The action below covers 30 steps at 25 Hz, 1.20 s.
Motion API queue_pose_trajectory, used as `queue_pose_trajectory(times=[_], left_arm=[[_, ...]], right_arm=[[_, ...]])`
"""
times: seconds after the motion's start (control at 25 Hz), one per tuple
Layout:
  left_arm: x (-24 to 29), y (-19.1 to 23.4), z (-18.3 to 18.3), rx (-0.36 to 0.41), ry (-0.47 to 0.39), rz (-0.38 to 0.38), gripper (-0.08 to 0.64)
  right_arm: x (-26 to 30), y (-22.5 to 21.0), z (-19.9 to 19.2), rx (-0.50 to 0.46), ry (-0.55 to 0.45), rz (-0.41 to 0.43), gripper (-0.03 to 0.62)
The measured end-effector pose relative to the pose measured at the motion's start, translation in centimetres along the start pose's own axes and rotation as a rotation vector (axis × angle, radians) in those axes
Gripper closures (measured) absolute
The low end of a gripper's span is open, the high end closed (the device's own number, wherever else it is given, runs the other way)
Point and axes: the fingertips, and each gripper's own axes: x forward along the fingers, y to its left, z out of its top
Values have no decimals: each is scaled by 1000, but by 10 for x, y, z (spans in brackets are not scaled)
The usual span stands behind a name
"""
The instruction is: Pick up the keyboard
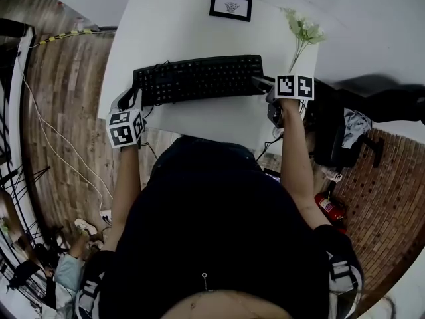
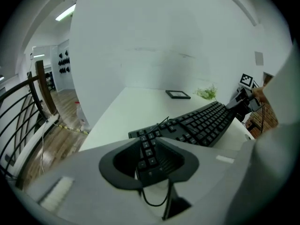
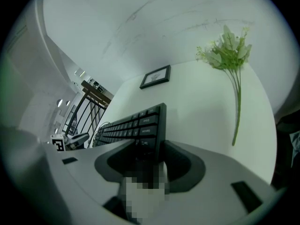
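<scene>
A black keyboard (image 1: 199,78) lies across the white table (image 1: 206,121). My right gripper (image 1: 263,84) is at its right end. In the right gripper view that end (image 3: 140,125) stands between the jaws, and the gripper (image 3: 150,156) is shut on it. My left gripper (image 1: 135,100) hangs over the keyboard's left end. In the left gripper view a narrow strip of keys (image 2: 149,151) shows through the small gap of its jaws (image 2: 150,162). They stand a little apart and the pads press on nothing. From there the keyboard (image 2: 201,123) slopes up toward the right gripper (image 2: 243,100).
A small framed picture (image 1: 230,6) lies at the table's back. A sprig of pale flowers (image 1: 302,30) lies at the back right. Wooden floor with a cable (image 1: 60,138) is at the left, and a dark bag (image 1: 335,135) at the right. A railing (image 2: 28,111) stands left of the table.
</scene>
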Motion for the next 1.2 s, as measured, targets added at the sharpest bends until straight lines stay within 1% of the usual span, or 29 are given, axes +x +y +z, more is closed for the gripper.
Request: queue_pose_trajectory(times=[0.04,0.16,0.24,0.36,0.48,0.64,0.8,1.0,1.2], left_arm=[[4,3,-5,-23,29,-14,426],[14,10,-18,-111,103,-55,371],[20,12,-22,-173,131,-96,325],[27,12,-27,-267,150,-157,305],[32,14,-28,-334,153,-194,298],[35,8,-28,-392,166,-248,295],[37,7,-31,-441,179,-272,295],[38,6,-33,-475,193,-289,293],[42,3,-37,-473,247,-300,293]], right_arm=[[-1,1,1,-3,-2,-2,394],[-3,1,3,-10,-8,-9,394],[-4,2,3,-13,-9,-13,394],[-4,4,3,-14,-10,-16,394],[-4,4,3,-13,-10,-15,394],[-4,3,3,-12,-9,-11,394],[-2,3,2,-11,-4,-9,394],[-2,1,2,-14,-1,-2,394],[-1,-1,2,-17,4,6,394]])
